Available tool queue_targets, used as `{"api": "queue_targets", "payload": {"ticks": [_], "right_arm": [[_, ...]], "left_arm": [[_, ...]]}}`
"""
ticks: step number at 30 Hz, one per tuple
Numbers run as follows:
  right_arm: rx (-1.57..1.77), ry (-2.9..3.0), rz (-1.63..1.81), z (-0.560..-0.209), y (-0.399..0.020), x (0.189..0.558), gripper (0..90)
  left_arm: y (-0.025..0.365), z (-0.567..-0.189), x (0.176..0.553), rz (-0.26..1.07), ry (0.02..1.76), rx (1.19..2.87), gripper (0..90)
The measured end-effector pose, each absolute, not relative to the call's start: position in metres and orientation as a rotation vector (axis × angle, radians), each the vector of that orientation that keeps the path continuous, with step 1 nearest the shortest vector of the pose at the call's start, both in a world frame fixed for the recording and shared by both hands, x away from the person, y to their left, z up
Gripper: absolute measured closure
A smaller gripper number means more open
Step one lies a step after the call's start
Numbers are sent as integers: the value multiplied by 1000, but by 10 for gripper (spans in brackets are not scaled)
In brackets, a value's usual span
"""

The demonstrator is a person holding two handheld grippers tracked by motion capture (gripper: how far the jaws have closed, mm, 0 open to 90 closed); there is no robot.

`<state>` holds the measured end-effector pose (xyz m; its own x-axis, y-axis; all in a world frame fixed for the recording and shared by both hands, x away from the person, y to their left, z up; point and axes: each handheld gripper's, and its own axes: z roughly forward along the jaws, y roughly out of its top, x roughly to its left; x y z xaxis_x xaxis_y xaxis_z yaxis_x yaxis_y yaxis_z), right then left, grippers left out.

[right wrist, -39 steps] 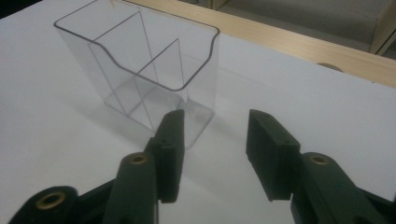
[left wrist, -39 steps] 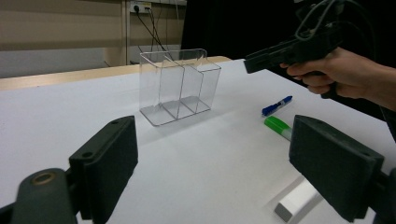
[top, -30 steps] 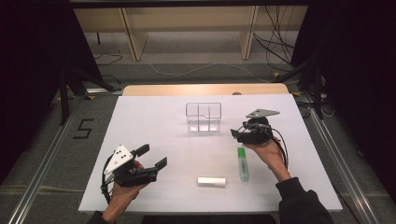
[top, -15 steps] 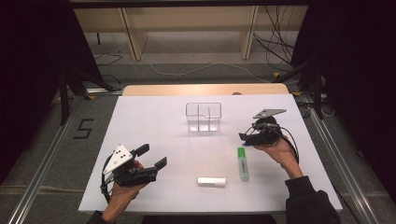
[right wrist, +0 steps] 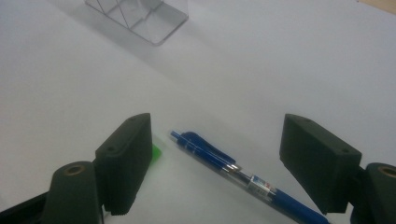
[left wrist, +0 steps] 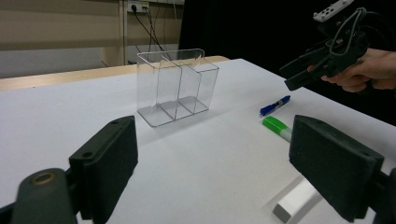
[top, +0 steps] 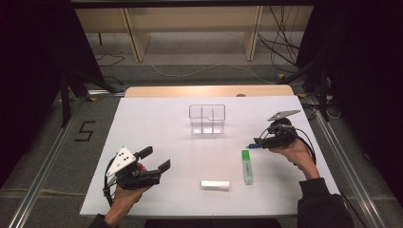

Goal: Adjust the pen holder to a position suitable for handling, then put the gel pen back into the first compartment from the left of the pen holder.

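Observation:
A blue pen (right wrist: 233, 170) lies flat on the white table (top: 157, 123), seen in the right gripper view between the two jaws and below them, with neither pad on it. My right gripper (right wrist: 219, 140) is open and its jaws have just been opening. In the high view that right gripper (top: 254, 142) hovers at the table's right, its tips over the blue pen (top: 252, 146). Just nearer lies a green highlighter (top: 247, 167). My left gripper (top: 154, 159) stands open and empty at the front left.
A clear divided organizer (top: 207, 118) stands at mid-table toward the back. A small white block (top: 215, 185) lies near the front edge, left of the highlighter. The left gripper view shows the organizer (left wrist: 177, 86), the pen (left wrist: 275, 106) and the highlighter (left wrist: 278, 127) ahead.
My right hand has slid to the right, off the highlighter's far end, and its jaws stand wider. The blue pen now shows on the table at its tips. The left hand kept still.

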<state>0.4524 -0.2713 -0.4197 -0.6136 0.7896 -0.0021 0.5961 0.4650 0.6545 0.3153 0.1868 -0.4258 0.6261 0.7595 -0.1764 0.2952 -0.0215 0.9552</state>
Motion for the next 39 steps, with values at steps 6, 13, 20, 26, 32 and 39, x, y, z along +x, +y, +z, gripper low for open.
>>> {"api": "queue_targets", "payload": {"ticks": [6,13,20,26,32,39], "right_arm": [[1165,2435,865,-422,-273,454,250],[1180,2456,826,-427,-279,455,227],[1196,2473,784,-430,-282,456,221],[1180,2494,758,-431,-285,459,227],[1174,2520,707,-433,-286,460,237],[1164,2557,671,-438,-289,467,262]], "left_arm": [[187,-426,315,457,897,1598,151],[186,-426,316,456,892,1605,151],[186,-426,315,459,887,1608,151],[185,-427,316,458,892,1605,151],[185,-427,316,457,892,1616,151],[185,-428,316,462,896,1611,151]]}}
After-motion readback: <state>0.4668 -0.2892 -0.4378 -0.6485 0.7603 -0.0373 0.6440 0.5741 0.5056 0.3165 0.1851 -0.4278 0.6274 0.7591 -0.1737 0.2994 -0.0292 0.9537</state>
